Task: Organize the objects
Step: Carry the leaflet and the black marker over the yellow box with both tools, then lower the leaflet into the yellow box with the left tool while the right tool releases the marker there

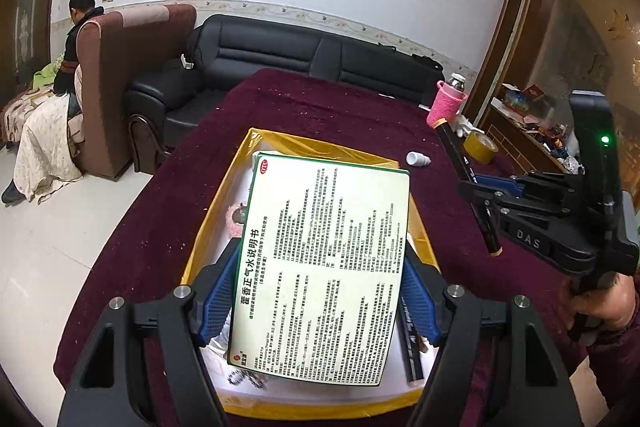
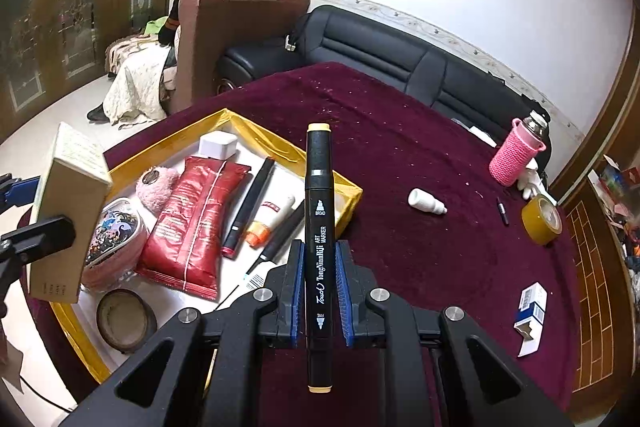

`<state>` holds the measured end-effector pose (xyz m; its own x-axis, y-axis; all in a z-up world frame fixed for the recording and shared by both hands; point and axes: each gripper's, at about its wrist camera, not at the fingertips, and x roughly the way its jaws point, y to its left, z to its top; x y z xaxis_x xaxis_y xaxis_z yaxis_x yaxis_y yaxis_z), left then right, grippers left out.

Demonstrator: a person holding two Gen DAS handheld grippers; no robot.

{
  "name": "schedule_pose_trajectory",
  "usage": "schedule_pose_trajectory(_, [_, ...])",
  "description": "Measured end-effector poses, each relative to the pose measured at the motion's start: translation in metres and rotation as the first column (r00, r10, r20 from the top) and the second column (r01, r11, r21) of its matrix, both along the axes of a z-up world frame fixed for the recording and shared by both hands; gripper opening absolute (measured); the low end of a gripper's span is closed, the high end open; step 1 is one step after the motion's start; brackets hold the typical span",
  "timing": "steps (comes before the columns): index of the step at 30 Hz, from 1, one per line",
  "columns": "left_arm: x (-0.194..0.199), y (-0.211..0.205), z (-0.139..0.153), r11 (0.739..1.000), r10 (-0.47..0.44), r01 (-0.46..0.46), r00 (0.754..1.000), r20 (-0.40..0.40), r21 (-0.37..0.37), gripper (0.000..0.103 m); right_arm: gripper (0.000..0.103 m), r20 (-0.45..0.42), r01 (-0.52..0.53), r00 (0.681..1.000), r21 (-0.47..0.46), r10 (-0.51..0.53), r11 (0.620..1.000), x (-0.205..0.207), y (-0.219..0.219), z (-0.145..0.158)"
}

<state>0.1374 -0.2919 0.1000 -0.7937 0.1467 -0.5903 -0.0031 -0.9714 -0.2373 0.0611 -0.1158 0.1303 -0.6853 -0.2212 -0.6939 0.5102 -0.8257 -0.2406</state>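
Note:
My left gripper (image 1: 320, 287) is shut on a white and green medicine box (image 1: 324, 267) printed with black text, and holds it over the yellow tray (image 1: 320, 147). From the right wrist view the same box (image 2: 68, 211) hangs at the tray's left side above the yellow tray rim (image 2: 256, 131). My right gripper (image 2: 318, 267) is shut on a black art marker (image 2: 318, 227) with tan end caps, over the maroon cloth just right of the tray. The left wrist view shows that marker (image 1: 468, 183) tilted in the right gripper (image 1: 486, 205).
The tray holds a red packet (image 2: 192, 223), a pink fluffy item (image 2: 154, 189), pens, a tape roll (image 2: 126, 319) and a white cube (image 2: 218, 145). On the cloth lie a white bottle (image 2: 426, 202), a pink-sleeved flask (image 2: 516, 157), brown tape (image 2: 542, 219) and a blue-white carton (image 2: 530, 315). A person sits far left.

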Motion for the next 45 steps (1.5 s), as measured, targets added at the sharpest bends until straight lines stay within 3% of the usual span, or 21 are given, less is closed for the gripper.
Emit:
schedule_pose_trajectory(15, [-0.05,-0.014,-0.013,0.999,0.015,-0.012,0.999,0.052,-0.05,0.073,0.017,0.035,-0.027,0.999,0.037,0.025,0.999,-0.011,-0.037,-0.013])
schedule_pose_trajectory(23, [-0.038,-0.009,-0.018,0.999,-0.03,0.031,0.998,0.06,-0.02,0.073,0.017,0.054,-0.025,0.998,0.049,0.023,0.998,-0.026,-0.048,-0.018])
schedule_pose_trajectory(35, [-0.022,0.009,-0.025,0.991,-0.133,0.131,0.988,0.081,0.032,0.073,0.017,0.22,0.008,0.976,-0.039,0.001,0.999,-0.074,-0.06,-0.039])
schedule_pose_trajectory(39, [-0.036,0.019,-0.03,0.986,-0.154,0.145,0.982,0.11,0.086,0.072,0.017,0.317,0.035,0.948,-0.095,-0.003,0.995,-0.096,-0.062,-0.051])
schedule_pose_trajectory(45, [-0.048,0.041,-0.043,0.982,-0.177,0.165,0.972,0.151,0.093,0.071,0.017,0.412,0.067,0.911,-0.145,-0.001,0.987,-0.118,-0.063,-0.064])
